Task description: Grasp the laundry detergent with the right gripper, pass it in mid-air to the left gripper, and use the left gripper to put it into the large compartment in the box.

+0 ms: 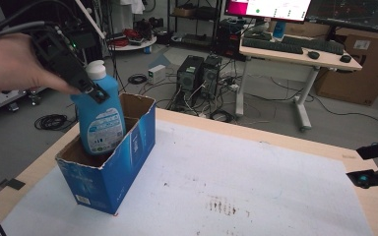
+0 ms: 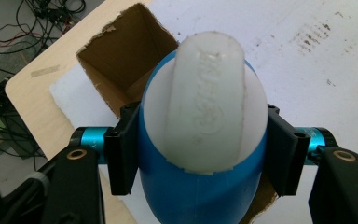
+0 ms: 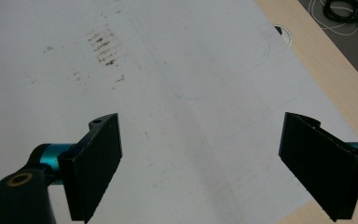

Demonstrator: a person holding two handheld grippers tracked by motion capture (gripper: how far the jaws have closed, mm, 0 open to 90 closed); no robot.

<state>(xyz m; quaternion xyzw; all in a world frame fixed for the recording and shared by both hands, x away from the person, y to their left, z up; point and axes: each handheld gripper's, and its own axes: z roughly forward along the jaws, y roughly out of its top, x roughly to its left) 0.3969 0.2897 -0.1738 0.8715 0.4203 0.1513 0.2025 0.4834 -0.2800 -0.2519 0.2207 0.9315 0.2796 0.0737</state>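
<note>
High view: left gripper (image 1: 94,91) clamped on the neck of a blue plastic detergent bottle with a white cap (image 1: 100,118), just under the cap. Bottle upright, its base already inside the open blue cardboard box (image 1: 109,169) at the table's left, rear compartment as far as I can tell. Right gripper (image 1: 369,164) at the far right edge, off the work.

Left gripper view: black jaws pressed on both sides of the bottle (image 2: 200,186), part closed, white cap (image 2: 205,107) dead centre; box opening (image 2: 116,60) behind it.

Right gripper view: jaws wide apart, nothing between them, over the white table sheet (image 3: 177,93).

Step looks like insertion, mid-way. Next: lower straight until the base seats, keep it clear of the box wall, then release.
</note>
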